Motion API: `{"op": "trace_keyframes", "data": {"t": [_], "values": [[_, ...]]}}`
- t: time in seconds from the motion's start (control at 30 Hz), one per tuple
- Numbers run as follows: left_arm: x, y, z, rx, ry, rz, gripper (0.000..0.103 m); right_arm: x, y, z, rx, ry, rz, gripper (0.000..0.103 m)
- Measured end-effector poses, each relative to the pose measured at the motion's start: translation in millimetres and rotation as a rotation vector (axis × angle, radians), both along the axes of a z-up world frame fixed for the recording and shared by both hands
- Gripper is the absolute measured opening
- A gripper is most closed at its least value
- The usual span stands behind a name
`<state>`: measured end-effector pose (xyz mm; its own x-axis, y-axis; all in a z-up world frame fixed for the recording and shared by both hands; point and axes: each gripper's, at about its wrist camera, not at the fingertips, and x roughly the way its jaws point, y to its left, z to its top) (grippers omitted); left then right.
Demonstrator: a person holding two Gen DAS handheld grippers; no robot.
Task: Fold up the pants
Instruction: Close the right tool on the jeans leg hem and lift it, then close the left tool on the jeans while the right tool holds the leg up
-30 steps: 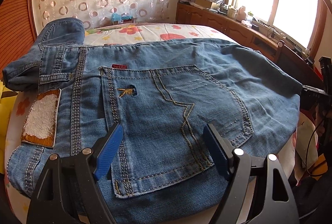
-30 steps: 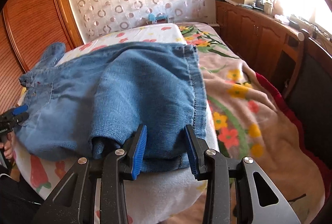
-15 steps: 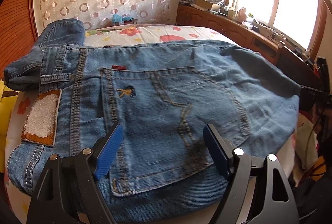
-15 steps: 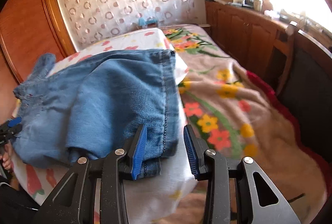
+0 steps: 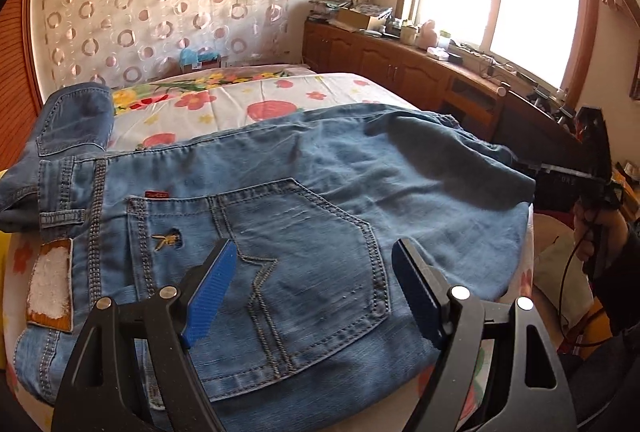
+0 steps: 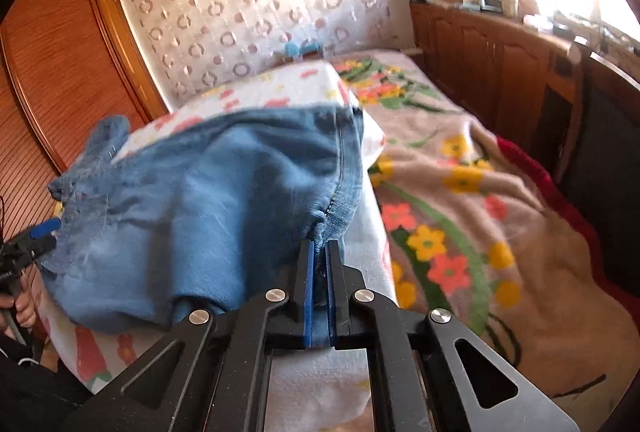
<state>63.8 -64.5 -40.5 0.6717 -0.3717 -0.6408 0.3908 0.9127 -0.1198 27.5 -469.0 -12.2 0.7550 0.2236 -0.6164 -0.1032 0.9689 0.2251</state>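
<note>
Right wrist view: right tool clamped on jeans hem, lower centre, probably several layers, blurred. Left tool apart above back pocket. Jeans spread on bed.

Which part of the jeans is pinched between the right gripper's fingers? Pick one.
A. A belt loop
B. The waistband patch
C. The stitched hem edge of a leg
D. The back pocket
C: in the right wrist view the right gripper is shut on the seamed hem edge of the jeans, while the back pocket lies free under the open left gripper.
</note>
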Motion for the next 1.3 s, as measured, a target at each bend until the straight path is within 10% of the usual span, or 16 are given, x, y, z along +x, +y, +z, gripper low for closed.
{"op": "trace_keyframes", "data": {"t": [0.6, 1.07, 1.3], "values": [[-9, 34, 22, -0.016, -0.049, 0.092, 0.08, 0, 105, 101, -0.032, -0.26, 0.326, 0.004], [-11, 68, 13, -0.039, -0.03, 0.16, 0.08, 51, 188, 103, -0.057, -0.178, 0.535, 0.004], [-10, 65, 9, -0.039, -0.023, 0.153, 0.08, 68, 184, 108, -0.091, -0.158, 0.477, 0.037]]}}
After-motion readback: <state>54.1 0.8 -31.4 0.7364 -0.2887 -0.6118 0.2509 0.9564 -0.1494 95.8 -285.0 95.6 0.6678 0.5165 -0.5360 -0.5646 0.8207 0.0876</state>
